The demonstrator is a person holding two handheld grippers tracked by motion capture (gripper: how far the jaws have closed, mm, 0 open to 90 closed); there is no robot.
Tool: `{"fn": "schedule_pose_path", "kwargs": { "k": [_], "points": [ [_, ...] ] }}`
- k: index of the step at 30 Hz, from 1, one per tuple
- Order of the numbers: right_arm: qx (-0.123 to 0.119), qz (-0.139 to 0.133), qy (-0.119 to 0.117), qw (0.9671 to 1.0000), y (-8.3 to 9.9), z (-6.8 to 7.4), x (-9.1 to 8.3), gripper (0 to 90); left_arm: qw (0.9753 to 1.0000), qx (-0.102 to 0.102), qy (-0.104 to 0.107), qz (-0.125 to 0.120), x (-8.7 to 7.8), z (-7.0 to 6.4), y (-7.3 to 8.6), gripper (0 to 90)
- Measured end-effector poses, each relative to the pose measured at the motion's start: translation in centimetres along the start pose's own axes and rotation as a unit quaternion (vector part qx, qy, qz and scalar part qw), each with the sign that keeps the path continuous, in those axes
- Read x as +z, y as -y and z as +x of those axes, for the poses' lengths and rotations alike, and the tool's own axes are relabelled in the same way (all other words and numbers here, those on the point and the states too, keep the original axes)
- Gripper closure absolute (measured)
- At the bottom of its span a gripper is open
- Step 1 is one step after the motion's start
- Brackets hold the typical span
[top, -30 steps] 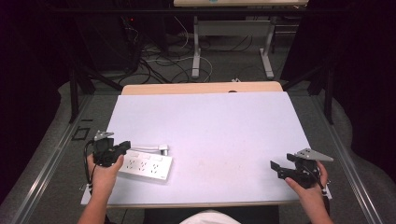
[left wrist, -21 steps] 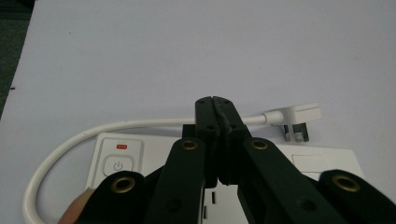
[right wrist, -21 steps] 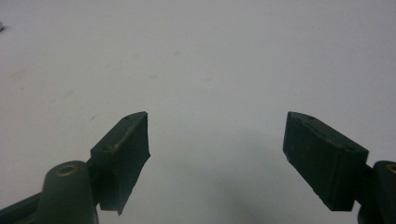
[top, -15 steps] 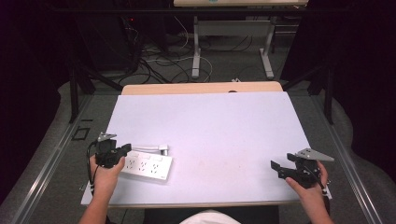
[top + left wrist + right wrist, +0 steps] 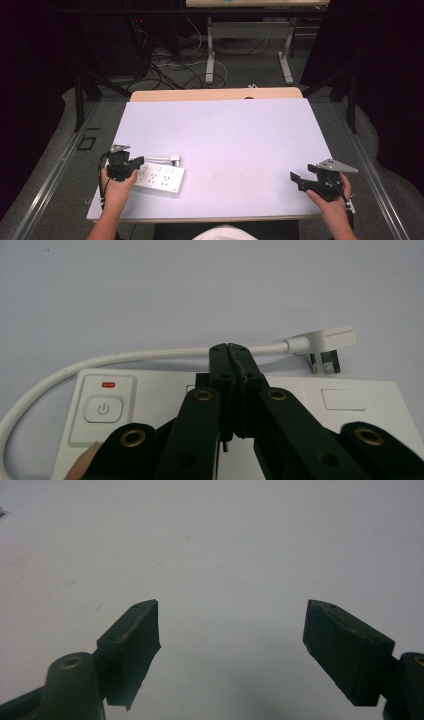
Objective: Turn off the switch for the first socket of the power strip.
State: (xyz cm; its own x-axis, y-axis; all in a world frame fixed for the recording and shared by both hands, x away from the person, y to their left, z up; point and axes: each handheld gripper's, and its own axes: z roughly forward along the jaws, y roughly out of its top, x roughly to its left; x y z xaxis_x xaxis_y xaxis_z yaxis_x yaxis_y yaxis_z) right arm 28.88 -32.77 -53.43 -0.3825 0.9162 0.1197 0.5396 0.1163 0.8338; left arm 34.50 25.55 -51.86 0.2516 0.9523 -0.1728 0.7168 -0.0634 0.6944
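Observation:
A white power strip (image 5: 161, 179) lies flat near the table's front left, its cable looping back to a white plug (image 5: 174, 160) resting just behind it. My left gripper (image 5: 138, 161) hovers over the strip's left end, jaws shut with nothing between them. In the left gripper view the shut tips (image 5: 230, 348) sit above the power strip (image 5: 150, 390), near its power button (image 5: 102, 409) and red light (image 5: 107, 385), with the plug (image 5: 327, 342) beyond. My right gripper (image 5: 296, 179) stands open at the front right, over bare table (image 5: 232, 645).
The white tabletop (image 5: 225, 135) stretches wide between the two grippers. A wooden edge (image 5: 215, 94) runs along its far side. Beyond it are desk legs and loose cables on the floor (image 5: 200, 65). A fingertip (image 5: 82, 465) shows beside the strip.
My left gripper has crept slightly right and toward the front edge over the strip's left end. The right gripper has stayed put.

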Motion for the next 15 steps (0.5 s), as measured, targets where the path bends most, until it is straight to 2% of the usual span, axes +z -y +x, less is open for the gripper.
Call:
{"fn": "schedule_pose_path", "kwargs": {
  "k": [15],
  "points": [
    [-0.002,-0.004,0.002,1.0,0.0,-0.1,-0.01,22.2,0.9999,0.006,0.001,0.014,0.54,-0.26,0.19,90.0]
  ]
}}
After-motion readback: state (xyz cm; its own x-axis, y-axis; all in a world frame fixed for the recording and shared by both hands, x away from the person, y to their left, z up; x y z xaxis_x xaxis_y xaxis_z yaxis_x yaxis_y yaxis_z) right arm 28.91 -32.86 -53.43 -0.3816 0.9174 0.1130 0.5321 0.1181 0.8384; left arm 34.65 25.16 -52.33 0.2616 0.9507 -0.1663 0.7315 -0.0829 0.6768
